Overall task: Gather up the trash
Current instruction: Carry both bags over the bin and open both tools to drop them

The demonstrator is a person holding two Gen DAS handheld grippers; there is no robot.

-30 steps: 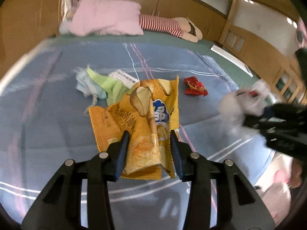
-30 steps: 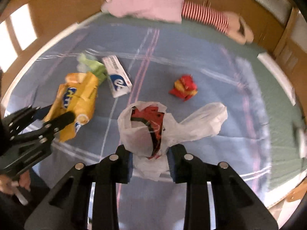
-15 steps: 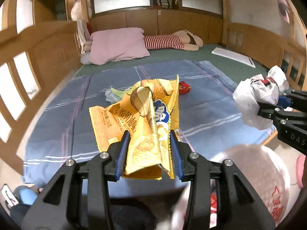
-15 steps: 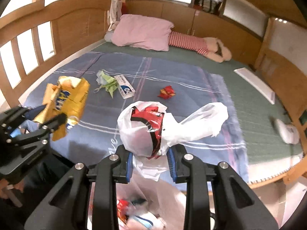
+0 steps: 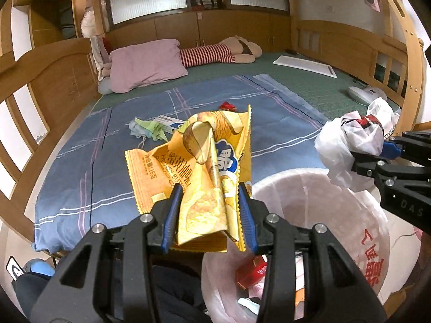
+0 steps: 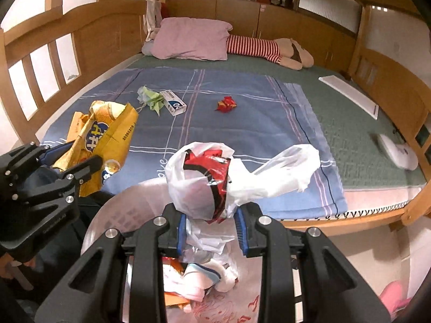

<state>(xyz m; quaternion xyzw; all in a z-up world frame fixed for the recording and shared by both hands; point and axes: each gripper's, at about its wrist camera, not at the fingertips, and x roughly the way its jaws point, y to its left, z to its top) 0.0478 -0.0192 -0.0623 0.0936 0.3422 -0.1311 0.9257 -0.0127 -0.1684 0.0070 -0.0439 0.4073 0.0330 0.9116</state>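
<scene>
yellow chip bag [image 5: 207,177] clamped in left gripper [image 5: 208,210]; right gripper [image 6: 211,224] clamps white plastic bag [image 6: 215,180] over lined bin [image 6: 107,215]

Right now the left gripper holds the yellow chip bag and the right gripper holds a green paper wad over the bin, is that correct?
Not quite. The left gripper does hold the yellow chip bag, but the right gripper holds a white plastic bag over the bin, as the right wrist view shows.
</scene>
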